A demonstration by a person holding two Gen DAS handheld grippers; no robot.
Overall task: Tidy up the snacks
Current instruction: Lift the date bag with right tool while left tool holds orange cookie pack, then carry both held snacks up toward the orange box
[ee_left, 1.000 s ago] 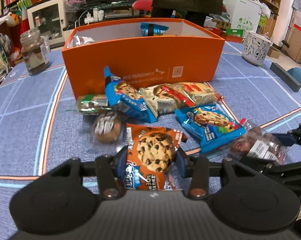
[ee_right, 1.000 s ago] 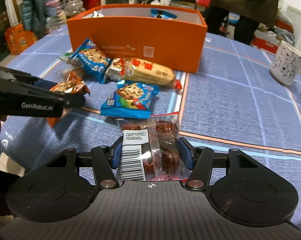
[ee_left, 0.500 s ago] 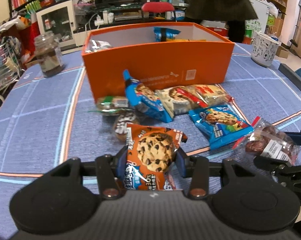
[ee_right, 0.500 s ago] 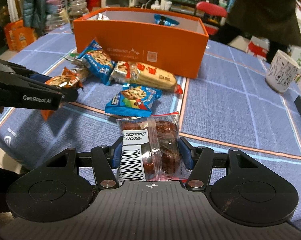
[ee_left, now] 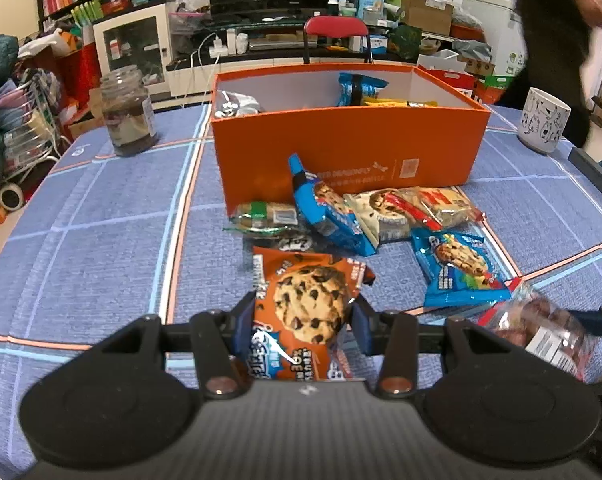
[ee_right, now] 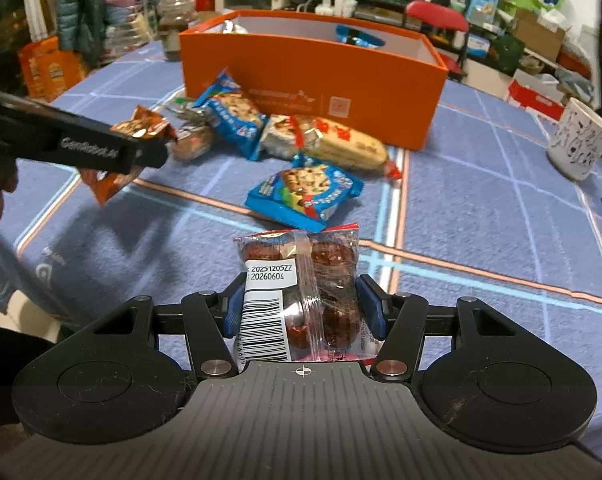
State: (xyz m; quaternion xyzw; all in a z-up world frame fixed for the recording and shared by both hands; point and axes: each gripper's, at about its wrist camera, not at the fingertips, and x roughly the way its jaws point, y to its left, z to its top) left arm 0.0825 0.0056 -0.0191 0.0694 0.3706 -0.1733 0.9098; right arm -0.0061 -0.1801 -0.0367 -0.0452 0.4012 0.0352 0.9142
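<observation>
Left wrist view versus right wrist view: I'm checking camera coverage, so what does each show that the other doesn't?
Only the left wrist view shows the printed front of the orange cookie packet held in the left gripper, plus the yellow packets inside the orange box. Only the right wrist view shows the barcode label on the clear packet of brown sweets gripped by the right gripper, and the left gripper from the side. Both show the box, the loose snacks in front of it, the white mug and the glass jar.
</observation>
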